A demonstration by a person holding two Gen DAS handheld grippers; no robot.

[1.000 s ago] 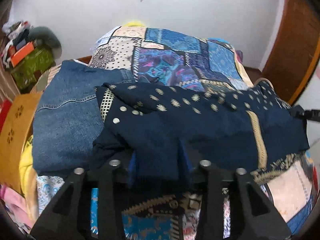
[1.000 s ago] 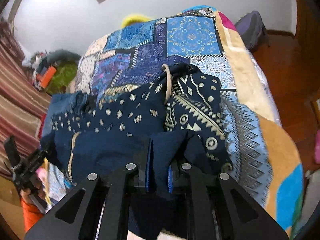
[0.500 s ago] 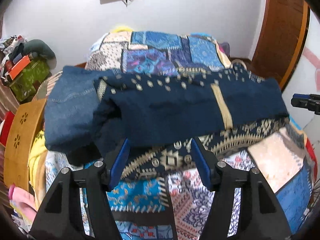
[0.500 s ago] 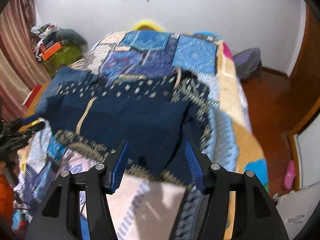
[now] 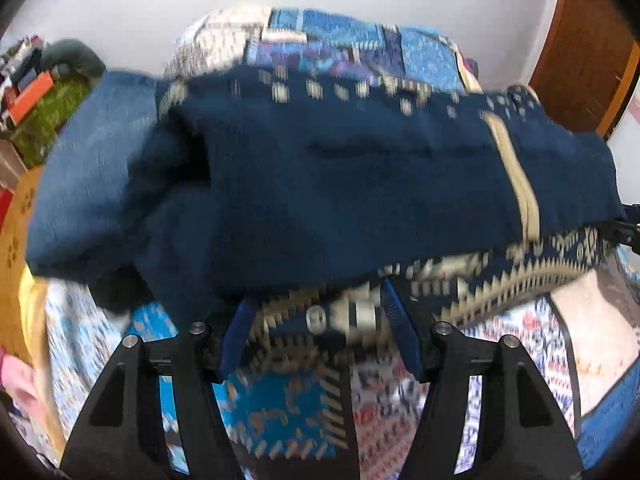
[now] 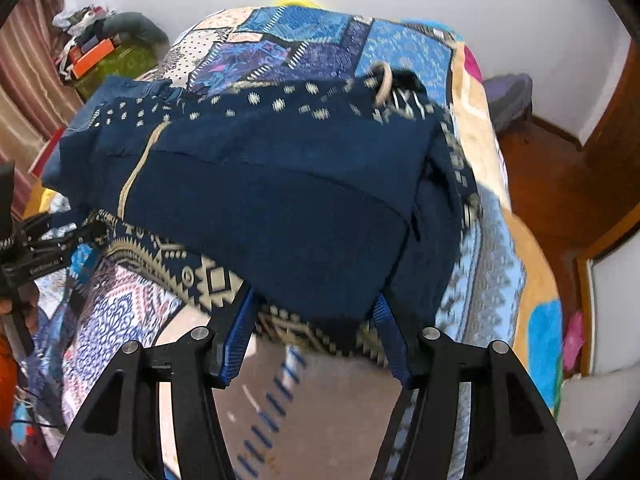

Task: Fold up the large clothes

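A large navy garment with cream patterns (image 5: 360, 184) lies folded across the patchwork bedspread (image 5: 592, 344); it also fills the middle of the right wrist view (image 6: 280, 192). Its patterned hem shows along the near edge. My left gripper (image 5: 316, 320) is open, its blue-padded fingers astride the garment's near left edge. My right gripper (image 6: 312, 320) is open, its fingers astride the near right edge. Neither holds cloth. The left gripper also shows at the left edge of the right wrist view (image 6: 52, 256).
Folded blue jeans (image 5: 92, 168) lie left of the navy garment. A pile of clutter (image 6: 104, 52) sits at the far left by the wall. A wooden door (image 5: 584, 48) and wooden floor (image 6: 560, 184) are right of the bed.
Both grippers let go of the navy garment and opened. They drew back from it, then came close to its near edge again. The garment now lies folded on the bed.
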